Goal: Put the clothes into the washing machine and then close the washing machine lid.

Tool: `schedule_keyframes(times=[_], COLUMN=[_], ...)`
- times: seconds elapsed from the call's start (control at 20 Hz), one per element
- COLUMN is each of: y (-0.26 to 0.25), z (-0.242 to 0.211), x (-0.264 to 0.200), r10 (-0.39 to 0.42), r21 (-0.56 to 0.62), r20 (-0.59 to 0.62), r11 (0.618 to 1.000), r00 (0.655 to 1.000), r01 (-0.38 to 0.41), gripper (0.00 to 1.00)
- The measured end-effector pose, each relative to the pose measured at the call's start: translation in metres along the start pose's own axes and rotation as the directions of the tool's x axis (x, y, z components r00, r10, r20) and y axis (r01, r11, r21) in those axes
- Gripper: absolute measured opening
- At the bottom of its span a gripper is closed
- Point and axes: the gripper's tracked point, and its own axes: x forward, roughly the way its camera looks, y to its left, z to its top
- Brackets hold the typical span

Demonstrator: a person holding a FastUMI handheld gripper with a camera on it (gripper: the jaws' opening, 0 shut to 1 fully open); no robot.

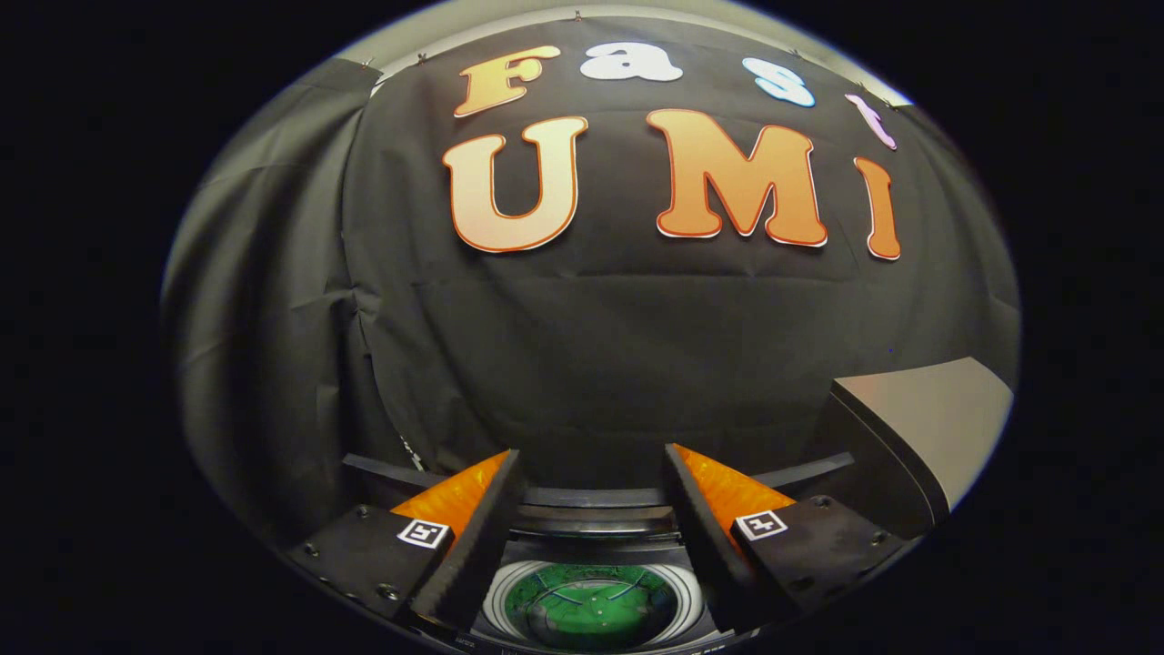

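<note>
My gripper (591,468) is open, its two orange-and-black fingers (473,528) spread wide with nothing between them. Below and between the fingers lies the washing machine's round drum opening (591,605), with a white rim. Inside the drum I see green cloth (591,608). The machine's raised lid (918,437), grey with a dark edge, stands to the right of the right finger. The fingers hang above the opening and touch nothing.
Black cloth (582,364) hangs as the booth's wall straight ahead and to the left. The dark back edge of the machine's top (591,498) runs behind the drum opening, between the fingers.
</note>
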Motion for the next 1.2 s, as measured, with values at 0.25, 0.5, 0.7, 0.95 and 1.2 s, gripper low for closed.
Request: schedule_keyframes(times=[0.25,0.5,0.7,0.95,1.2], y=[0.000,0.005,0.006,0.002,0.000], z=[-0.011,-0.026,-0.066,-0.181,-0.219], x=[-0.014,-0.028,-0.032,-0.026,-0.025], r10=[-0.004,-0.013,-0.002,0.006,0.010], r21=[-0.005,-0.004,0.007,0.020,0.046], r20=[0.022,0.039,-0.051,-0.285,-0.358], r11=[1.000,1.000,1.000,1.000,0.999], r00=[1.000,0.999,0.999,0.958,0.934], r01=[0.004,0.013,0.002,-0.001,0.007], gripper=[0.98,0.98,0.98,1.00,1.00])
